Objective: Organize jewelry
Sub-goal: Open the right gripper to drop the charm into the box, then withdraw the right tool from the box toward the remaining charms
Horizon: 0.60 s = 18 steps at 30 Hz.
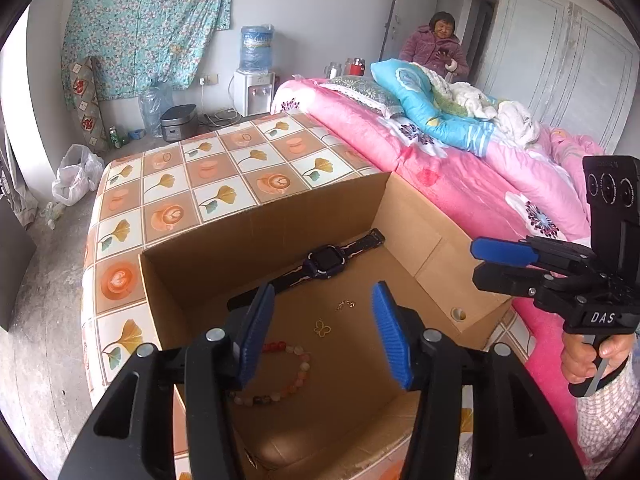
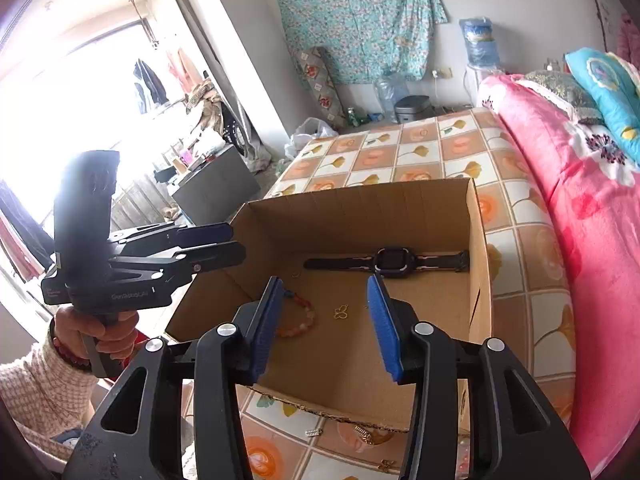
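An open cardboard box [image 1: 240,236] [image 2: 360,212] stands on the tile-patterned tablecloth. On its floor lie a dark smartwatch [image 1: 326,260] [image 2: 390,260], a beaded bracelet [image 1: 300,364] [image 2: 304,316], a gold butterfly pendant [image 1: 322,327] [image 2: 341,312] and a small gold chain piece [image 1: 345,304]. My left gripper [image 1: 323,296] [image 2: 216,244] hovers over the box's near left side, open, with nothing between its blue pads. My right gripper [image 2: 325,284] [image 1: 504,264] hangs above the box's near right edge, also open and empty.
Small loose silver [image 2: 313,433] and gold [image 2: 366,434] pieces lie on the tablecloth [image 2: 400,152] in front of the box. A pink quilted bed [image 1: 460,168] runs along the right. A person in a purple jacket [image 1: 434,50] stands by the far door. A water dispenser [image 1: 254,88] stands at the back wall.
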Available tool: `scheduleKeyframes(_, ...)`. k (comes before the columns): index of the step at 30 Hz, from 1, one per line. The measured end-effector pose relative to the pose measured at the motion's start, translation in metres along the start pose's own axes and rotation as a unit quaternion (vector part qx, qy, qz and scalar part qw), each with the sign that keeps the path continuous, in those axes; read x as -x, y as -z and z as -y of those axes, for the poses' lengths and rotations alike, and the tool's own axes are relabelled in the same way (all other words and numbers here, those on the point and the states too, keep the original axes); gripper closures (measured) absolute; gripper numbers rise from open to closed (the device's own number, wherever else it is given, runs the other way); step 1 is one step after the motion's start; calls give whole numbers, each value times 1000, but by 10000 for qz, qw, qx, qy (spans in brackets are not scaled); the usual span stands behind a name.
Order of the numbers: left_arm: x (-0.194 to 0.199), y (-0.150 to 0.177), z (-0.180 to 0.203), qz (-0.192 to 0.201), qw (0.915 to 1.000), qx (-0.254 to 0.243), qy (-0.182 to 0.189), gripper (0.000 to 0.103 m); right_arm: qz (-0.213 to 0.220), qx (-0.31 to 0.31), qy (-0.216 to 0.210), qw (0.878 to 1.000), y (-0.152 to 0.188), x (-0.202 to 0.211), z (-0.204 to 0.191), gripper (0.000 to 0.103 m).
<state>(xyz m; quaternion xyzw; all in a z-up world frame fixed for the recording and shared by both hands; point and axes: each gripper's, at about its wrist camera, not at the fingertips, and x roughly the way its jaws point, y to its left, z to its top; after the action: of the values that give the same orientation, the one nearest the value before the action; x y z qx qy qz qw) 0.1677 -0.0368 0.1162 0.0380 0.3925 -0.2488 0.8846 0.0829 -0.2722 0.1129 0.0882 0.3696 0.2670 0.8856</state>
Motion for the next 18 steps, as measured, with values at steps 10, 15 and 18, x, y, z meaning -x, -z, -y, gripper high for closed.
scheduleKeyframes(10, 49, 43, 1, 415, 9991, 76, 94, 40, 368, -272, -1008, 9939, 6, 26, 0, 46)
scheduleKeyframes(15, 72, 79, 6, 602, 9981, -71, 60, 34, 396, -146, -1225, 9916, 26, 33, -10, 44)
scheduleKeyframes(18, 82, 101, 9, 646, 9977, -149, 125, 28, 372, -43, -1302, 9908, 44, 36, -18, 44)
